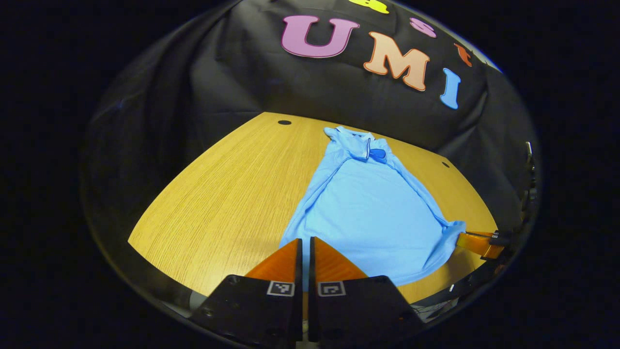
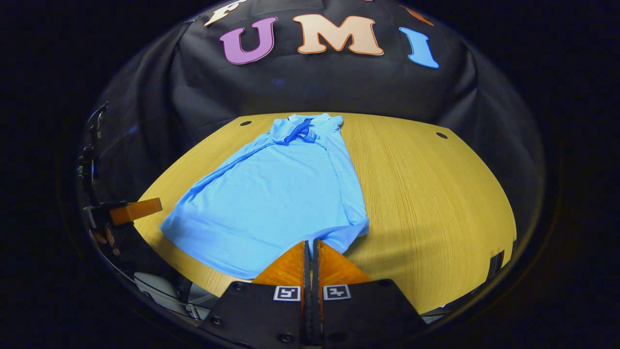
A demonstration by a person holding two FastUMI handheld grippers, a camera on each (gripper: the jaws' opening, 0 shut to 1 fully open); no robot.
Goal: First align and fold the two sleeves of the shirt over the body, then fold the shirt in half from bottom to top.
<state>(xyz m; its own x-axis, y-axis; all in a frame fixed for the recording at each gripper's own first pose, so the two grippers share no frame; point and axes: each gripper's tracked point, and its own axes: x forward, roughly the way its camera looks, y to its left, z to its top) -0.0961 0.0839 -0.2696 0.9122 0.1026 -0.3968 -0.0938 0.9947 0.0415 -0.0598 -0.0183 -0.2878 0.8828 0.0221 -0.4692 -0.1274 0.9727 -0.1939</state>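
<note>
A light blue shirt [image 1: 373, 213] lies flat on the wooden table [image 1: 227, 194], collar [image 1: 361, 145] at the far end. Both sleeves run folded along its sides. My left gripper [image 1: 305, 241] is shut, its tips over the shirt's near left hem corner; blue cloth shows through the thin gap. In the right gripper view the same shirt [image 2: 271, 203] spreads ahead and my right gripper [image 2: 311, 242] is shut with its tips at the near hem, just left of the right corner [image 2: 361, 224]. Whether either pinches cloth is not clear. Each view also shows the other gripper [image 1: 477, 242] [image 2: 138, 209] beside the hem.
Bare wood extends left of the shirt in the left gripper view and to its right [image 2: 436, 194] in the right gripper view. Small dark holes [image 1: 284, 122] [image 2: 441, 135] mark the far table corners. The black cloth wall closes the back. Fingers of a hand [image 2: 104, 240] hold the left gripper.
</note>
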